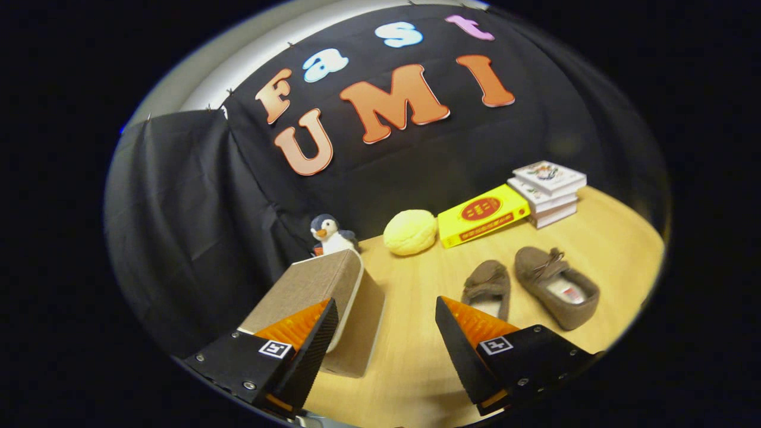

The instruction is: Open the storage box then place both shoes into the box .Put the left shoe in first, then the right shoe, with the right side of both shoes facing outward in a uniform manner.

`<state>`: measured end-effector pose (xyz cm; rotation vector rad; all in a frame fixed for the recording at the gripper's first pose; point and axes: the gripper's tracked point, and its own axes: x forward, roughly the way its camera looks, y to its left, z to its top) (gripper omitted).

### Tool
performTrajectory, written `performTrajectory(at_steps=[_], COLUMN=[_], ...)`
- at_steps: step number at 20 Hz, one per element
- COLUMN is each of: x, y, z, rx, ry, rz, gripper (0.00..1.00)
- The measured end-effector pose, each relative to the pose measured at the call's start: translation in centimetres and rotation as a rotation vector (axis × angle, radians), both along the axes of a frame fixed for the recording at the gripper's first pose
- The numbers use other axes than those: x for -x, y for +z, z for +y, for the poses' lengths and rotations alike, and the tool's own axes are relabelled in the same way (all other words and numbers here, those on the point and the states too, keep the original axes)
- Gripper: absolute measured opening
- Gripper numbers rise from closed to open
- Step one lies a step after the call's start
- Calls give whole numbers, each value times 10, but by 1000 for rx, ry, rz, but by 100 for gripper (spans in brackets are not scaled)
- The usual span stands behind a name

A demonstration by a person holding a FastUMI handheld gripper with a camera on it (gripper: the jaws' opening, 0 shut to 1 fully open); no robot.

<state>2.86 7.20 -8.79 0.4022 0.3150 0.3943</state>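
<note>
Storage box (324, 297): table's left edge, lid down. Gripper (386, 309): wide, empty, beside lid. Shoes (529, 285): right. Advice: hook lid's front lip, lift.

Ahead of the spread, empty fingers of the gripper (386, 309), the table (428, 356) looks like pale, smooth wood with a faint sheen. The storage box (324, 291) by the left finger seems covered in matt, woven cloth. The two shoes (523, 285) just beyond the right finger look like soft, napped suede. Farther off, the penguin toy (330, 235) is plush, the round yellow ball (410, 232) looks slightly pebbled and matt, and the books (517, 205) have glossy card covers.
</note>
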Motion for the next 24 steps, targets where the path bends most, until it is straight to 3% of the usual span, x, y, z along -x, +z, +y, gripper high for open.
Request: performTrajectory(at_steps=[4,13,18,24], x=[-19,-37,-33,-37], y=[-13,-30,-43,-45], z=[23,79,99,109], rx=[-233,-577,-633,-715], ry=[125,411,527,588], rz=[154,401,470,523], gripper=[98,98,97,97])
